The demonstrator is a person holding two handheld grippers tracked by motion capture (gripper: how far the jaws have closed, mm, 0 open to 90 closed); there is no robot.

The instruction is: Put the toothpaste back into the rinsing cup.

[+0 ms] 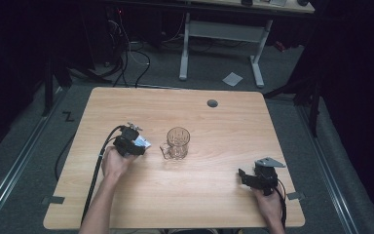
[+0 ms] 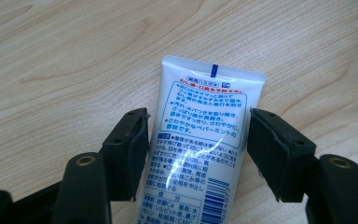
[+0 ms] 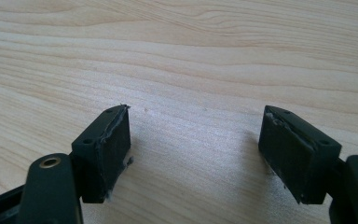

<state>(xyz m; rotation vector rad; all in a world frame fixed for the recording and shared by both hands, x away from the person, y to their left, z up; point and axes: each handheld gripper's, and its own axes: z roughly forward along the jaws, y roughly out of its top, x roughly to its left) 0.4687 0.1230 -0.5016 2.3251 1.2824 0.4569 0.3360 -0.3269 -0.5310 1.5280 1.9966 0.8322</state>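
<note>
The white tube point(image 2: 200, 149) lies flat on the wooden table point(image 2: 51, 60), printed side up with blue and red lettering and a barcode near its lower end; its crimped flat end, marked with a short blue stripe, points away from the camera in the left gripper view. It sits between the two black jaws of the left gripper point(image 2: 198, 149) — the left pad stands right against the tube's edge, the right pad just beside the other edge with what looks like a thin gap, so whether the pads already press on it I cannot tell; the tube shows no squeeze or dent. In the high view the tube point(image 1: 143, 143) peeks out white beyond the left gripper point(image 1: 137, 144), left of the table's middle; the person's left hand point(image 1: 114, 163) holds the gripper from behind, a black cable trailing back toward the near edge.

Just to the right of the tube stands a clear glass mug point(image 1: 177, 143), upright, its handle turned toward the gripper; the two are near but apart.

Well away, near the table's right front corner, the right hand point(image 1: 269, 202) holds the right gripper point(image 1: 243, 176) — its jaws stand wide apart over bare wood, nothing between them, as the right gripper view point(image 3: 196, 154) shows; a grey round cap point(image 1: 212, 103) sits in the tabletop near the far edge.
</note>
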